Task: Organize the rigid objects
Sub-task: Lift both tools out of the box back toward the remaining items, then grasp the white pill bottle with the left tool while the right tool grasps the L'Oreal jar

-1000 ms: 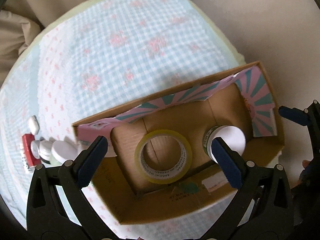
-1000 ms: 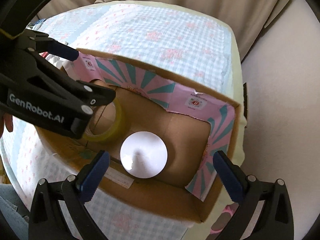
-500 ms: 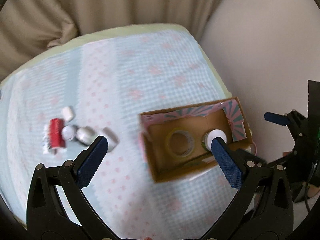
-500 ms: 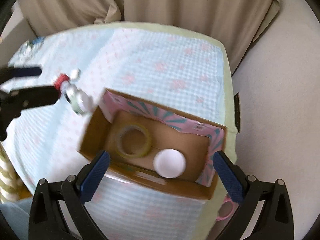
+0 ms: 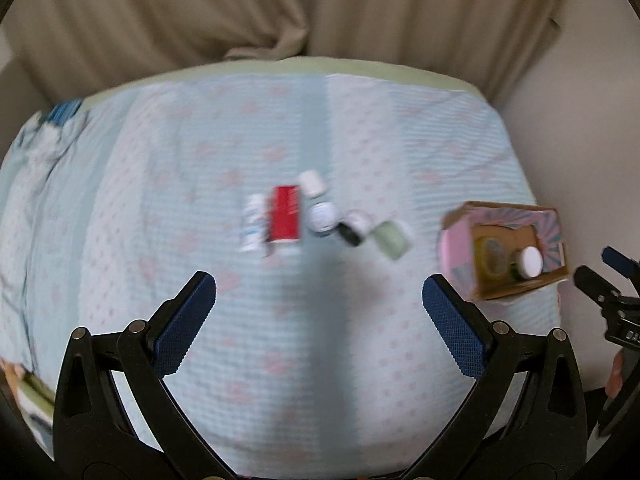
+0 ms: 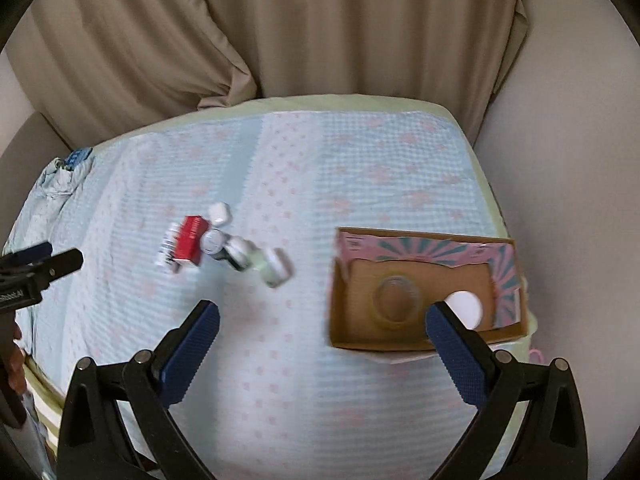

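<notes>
Both grippers, left (image 5: 319,308) and right (image 6: 322,338), hang released and empty above the bed (image 6: 360,168). Loose items (image 6: 224,246) cluster at ten o'clock from the box (image 6: 416,344). Packed tightly, a grab may knock neighbours rolling.

One box (image 6: 424,336), one tape roll (image 6: 397,299), two claws (image 5: 318,312) (image 6: 322,336)

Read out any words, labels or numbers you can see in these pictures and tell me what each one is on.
"RobotAI": partial white lettering on the left gripper body at the right wrist view's left edge; its start is cut off.
Red box: print too blurred to read.
White packet beside it: markings blurred, unreadable.
Cardboard box, pink liner labels: too small to read.
Tape roll: no legible text.
</notes>
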Demonstrator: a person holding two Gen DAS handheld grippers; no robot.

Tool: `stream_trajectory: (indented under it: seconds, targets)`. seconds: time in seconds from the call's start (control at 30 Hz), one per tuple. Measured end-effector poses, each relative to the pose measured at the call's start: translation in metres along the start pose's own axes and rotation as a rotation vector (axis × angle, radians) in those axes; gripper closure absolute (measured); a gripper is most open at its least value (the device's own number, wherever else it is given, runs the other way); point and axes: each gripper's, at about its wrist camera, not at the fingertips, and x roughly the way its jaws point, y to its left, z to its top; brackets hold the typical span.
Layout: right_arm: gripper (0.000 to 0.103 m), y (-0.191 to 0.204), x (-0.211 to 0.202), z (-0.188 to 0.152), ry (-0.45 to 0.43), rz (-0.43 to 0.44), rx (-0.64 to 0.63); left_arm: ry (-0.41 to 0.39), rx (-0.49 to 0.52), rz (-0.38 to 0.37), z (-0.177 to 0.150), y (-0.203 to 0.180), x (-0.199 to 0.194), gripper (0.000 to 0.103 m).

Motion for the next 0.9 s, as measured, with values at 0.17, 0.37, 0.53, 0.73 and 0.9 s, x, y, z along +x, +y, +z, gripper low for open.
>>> stream_trajectory:
  seconds: [0.17,0.37,0.53,0.73,0.9]
  targets:
    - [0.0,0.063,0.01,-0.007,-0.023,-0.023,0.005,0.029,-0.027,-0.004,-0.009,0.065,0.013,0.0]
    - [0.0,0.123,0.038,-0.011,-0.032,-0.002,-0.025,0.081,-0.025,-0.004,-0.007,0.116,0.05,0.0]
    - [0.0,0.153,0.06,-0.011,-0.004,0.011,-0.059,0.124,-0.035,-0.025,0.007,0.134,0.085,0.0]
    - [0.0,0.165,0.088,-0.002,0.033,0.005,-0.118,0.204,-0.031,-0.039,0.031,0.132,0.137,0.0]
    - [0.0,0.164,0.122,0.009,0.059,-0.007,-0.191,0.273,-0.021,-0.03,0.047,0.125,0.185,0.0]
